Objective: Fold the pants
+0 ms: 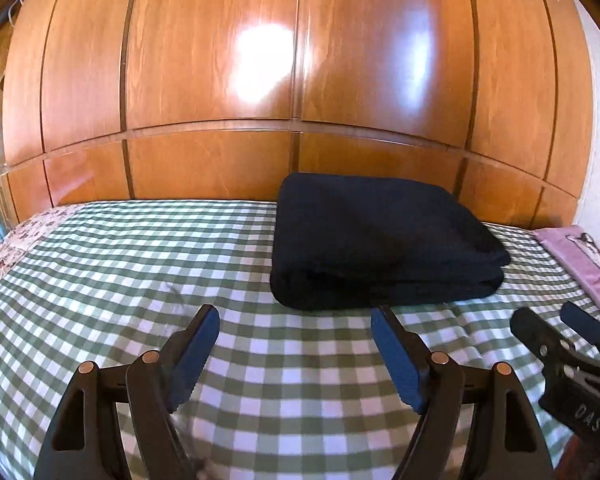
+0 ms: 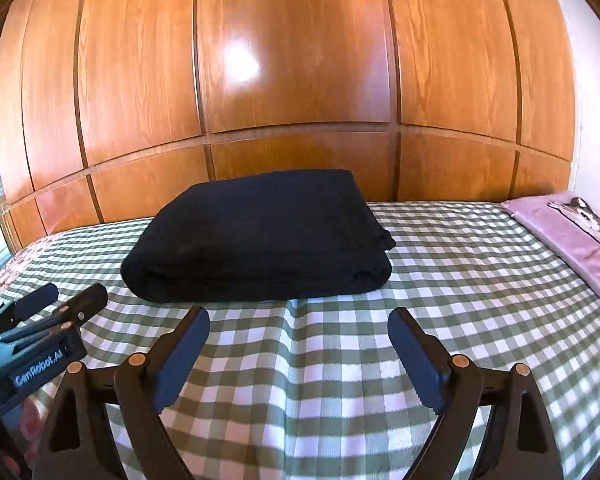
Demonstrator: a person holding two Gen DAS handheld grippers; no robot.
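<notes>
The dark navy pants (image 1: 380,240) lie folded into a thick rectangular stack on the green-and-white checked bed cover (image 1: 140,264), toward the far side. They also show in the right wrist view (image 2: 260,236). My left gripper (image 1: 295,316) is open and empty, just short of the stack's near edge. My right gripper (image 2: 298,318) is open and empty, also just in front of the stack. The right gripper shows at the right edge of the left wrist view (image 1: 556,324), and the left gripper at the left edge of the right wrist view (image 2: 74,294).
A wooden panelled wardrobe (image 1: 292,80) stands right behind the bed. A lilac pillow (image 2: 580,232) with a printed picture lies at the bed's right end. A floral sheet (image 1: 16,240) shows at the left end. A white wall (image 2: 592,120) is at far right.
</notes>
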